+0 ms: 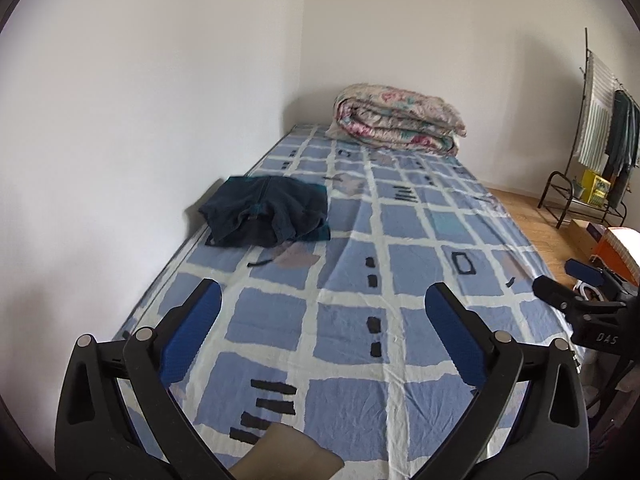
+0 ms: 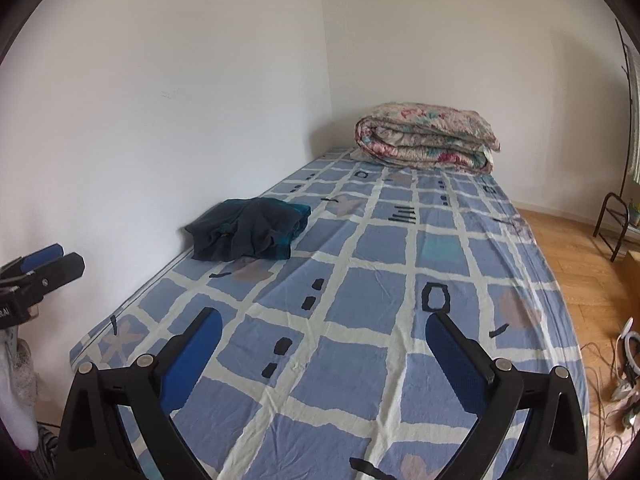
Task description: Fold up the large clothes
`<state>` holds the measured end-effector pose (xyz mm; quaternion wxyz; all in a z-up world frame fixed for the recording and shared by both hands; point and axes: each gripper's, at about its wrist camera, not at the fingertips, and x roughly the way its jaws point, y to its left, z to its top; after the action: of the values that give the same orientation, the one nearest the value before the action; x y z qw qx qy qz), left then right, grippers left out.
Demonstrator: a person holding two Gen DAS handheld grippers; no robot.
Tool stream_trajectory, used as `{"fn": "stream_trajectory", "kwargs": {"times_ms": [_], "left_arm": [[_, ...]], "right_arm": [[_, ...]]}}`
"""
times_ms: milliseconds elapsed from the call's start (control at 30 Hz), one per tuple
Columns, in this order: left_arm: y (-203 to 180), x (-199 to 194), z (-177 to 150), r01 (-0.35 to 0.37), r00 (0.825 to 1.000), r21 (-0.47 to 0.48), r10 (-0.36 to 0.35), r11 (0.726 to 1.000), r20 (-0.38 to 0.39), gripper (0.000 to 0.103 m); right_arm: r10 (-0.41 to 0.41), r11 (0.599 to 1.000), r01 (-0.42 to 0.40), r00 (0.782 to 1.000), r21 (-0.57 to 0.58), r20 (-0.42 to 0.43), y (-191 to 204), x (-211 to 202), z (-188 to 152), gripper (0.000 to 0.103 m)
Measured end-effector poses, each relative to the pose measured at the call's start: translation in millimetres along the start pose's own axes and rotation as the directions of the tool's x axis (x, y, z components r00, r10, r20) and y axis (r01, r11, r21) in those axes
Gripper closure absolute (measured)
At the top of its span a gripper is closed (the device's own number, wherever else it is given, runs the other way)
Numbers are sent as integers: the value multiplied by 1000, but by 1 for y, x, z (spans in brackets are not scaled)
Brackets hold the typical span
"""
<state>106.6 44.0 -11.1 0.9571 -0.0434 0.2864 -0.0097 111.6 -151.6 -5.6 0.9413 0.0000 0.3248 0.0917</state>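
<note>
A bed [image 2: 360,340] in a blue-and-white checked sheet runs along the wall, with a dark, loosely folded garment [image 2: 248,228] lying at its wall-side edge about midway and a folded floral quilt [image 2: 428,136] sitting at the far end.
</note>
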Motion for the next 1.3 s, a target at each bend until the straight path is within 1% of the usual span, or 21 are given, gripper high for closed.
{"fn": "stream_trajectory", "kwargs": {"times_ms": [67,133,267,400,533,667,1033,1300], "left_arm": [[1,10,-5,19,999,-9,-20,1000,-46,0],[0,13,-8,18,998,-7,-18,1000,-63,0],[-5,14,-11,-17,998,26,18,1000,-55,0],[-5,15,-13,-8,998,18,10,1000,-62,0],[-6,15,-13,-8,998,22,9,1000,-62,0],[-6,14,-14,-9,998,19,10,1000,-61,0],[-2,14,-11,-24,999,8,24,1000,-36,0],[-1,12,-11,-25,999,7,25,1000,-36,0]], "right_arm": [[-11,1000,11,1000,3,-13,-1,5,-3,0],[-27,1000,27,999,-10,-18,0,7,-5,0],[-56,998,55,998,-38,-24,0,10,-10,0],[-50,998,48,997,-41,-56,2,16,-18,0],[-44,997,39,996,-68,-74,7,19,-24,0],[-47,995,41,997,-95,-68,12,17,-25,0],[-39,996,33,997,-81,-68,12,15,-25,0],[-38,996,33,997,-81,-70,11,15,-25,0]]}}
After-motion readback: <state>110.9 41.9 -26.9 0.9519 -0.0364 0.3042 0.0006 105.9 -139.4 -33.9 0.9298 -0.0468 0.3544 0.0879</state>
